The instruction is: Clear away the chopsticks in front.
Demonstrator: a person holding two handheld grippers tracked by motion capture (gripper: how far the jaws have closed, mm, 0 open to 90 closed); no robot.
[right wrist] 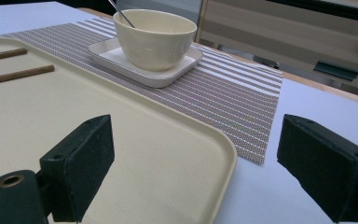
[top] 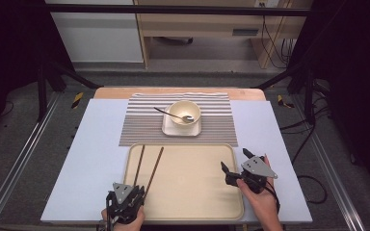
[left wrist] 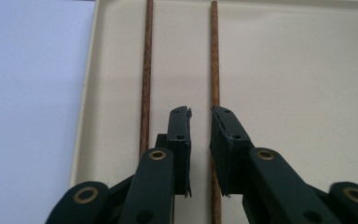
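Note:
Two brown wooden chopsticks (top: pixel 147 166) lie side by side, apart, on the left part of a cream tray (top: pixel 197 202). My left gripper (top: pixel 137 189) sits low over their near ends at the tray's front left. In the left gripper view its jaws (left wrist: pixel 200 114) stand a narrow gap apart with nothing between them; one chopstick (left wrist: pixel 147 70) lies left of them and the other (left wrist: pixel 214 56) passes under the right jaw. My right gripper (top: pixel 235 160) hovers at the tray's right edge, wide open and empty (right wrist: pixel 196 140).
Behind the tray a striped placemat (top: pixel 139 125) carries a square plate (top: pixel 168 129) with a cream bowl (top: pixel 184 112) and a metal spoon (top: pixel 171 115) leaning in it. A pale blue mat (top: pixel 91 159) covers the table around them.

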